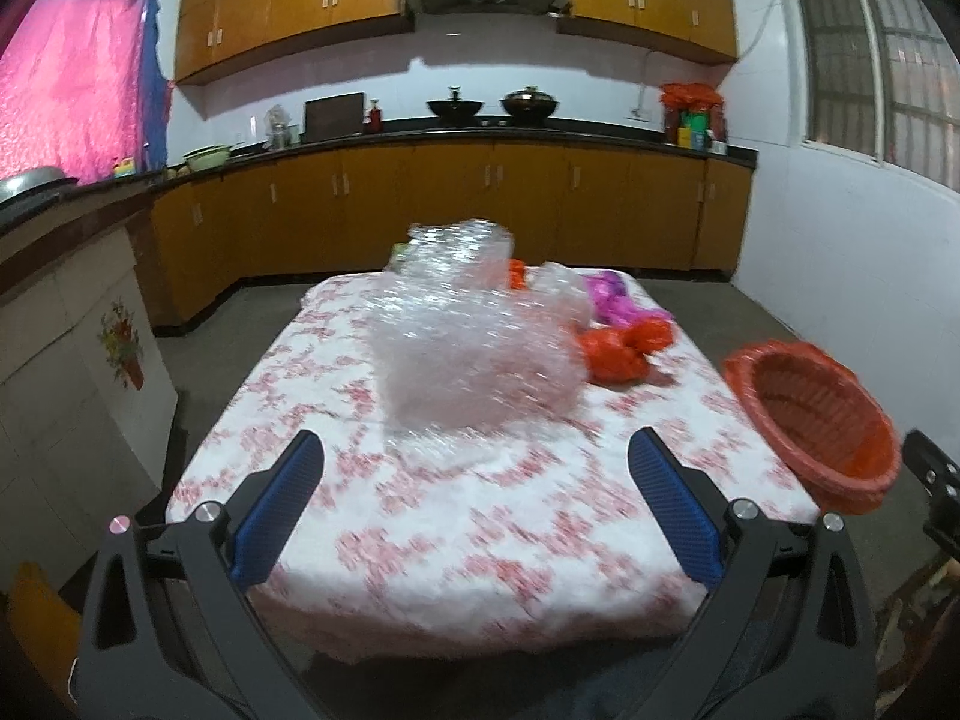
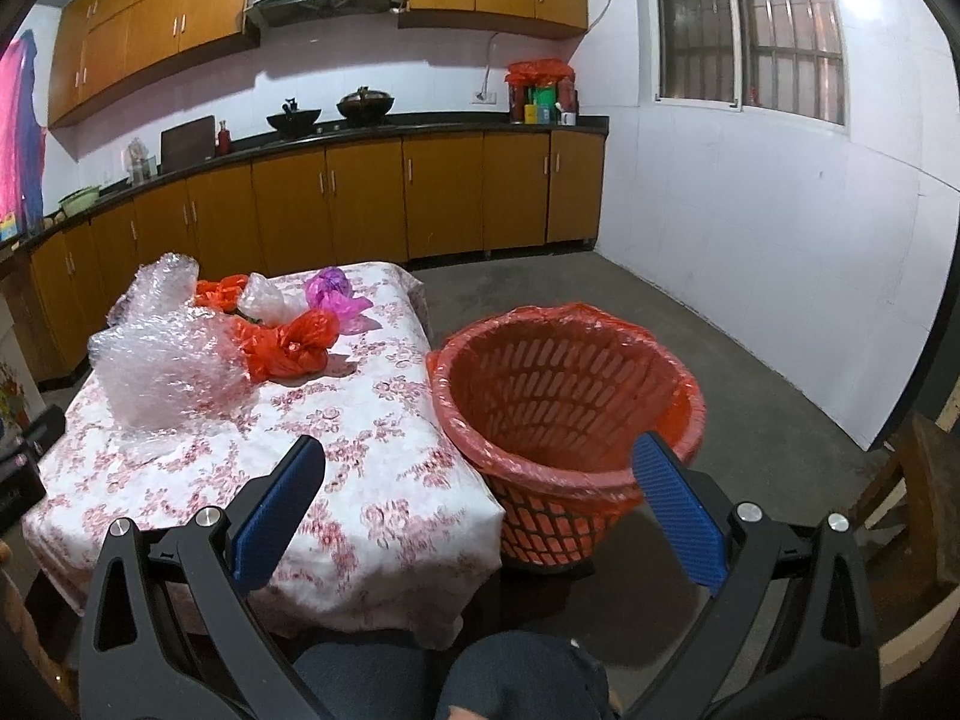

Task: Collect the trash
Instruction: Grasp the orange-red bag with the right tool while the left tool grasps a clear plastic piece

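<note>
- Left gripper (image 1: pixel 477 468): fingers spread, holding nothing; bubble wrap (image 1: pixel 474 336) lies just ahead on the counter (image 1: pixel 480 540).
- Wrap is judged light, soft, compressible (slippery film); pinch a bunched fold.
- Right gripper (image 2: pixel 480 468): fingers spread, bin (image 2: pixel 564 414) ahead.

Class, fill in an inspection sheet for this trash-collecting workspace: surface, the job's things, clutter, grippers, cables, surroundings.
Surface: table under a white cloth with red flowers.
Job's things: bubble wrap nearest; orange bag, purple bag, clear bag and a second orange bag behind it. Red basket with an orange liner stands on the floor off the table's right edge; nothing visible inside.
Clutter: nothing seen beyond the trash.
Grippers: left gripper open, aimed at the bubble wrap, holding nothing; right gripper open, empty, between table and basket.
Cables: one wall cord to a socket.
Surroundings: kitchen cabinets, two woks, barred window.
</note>
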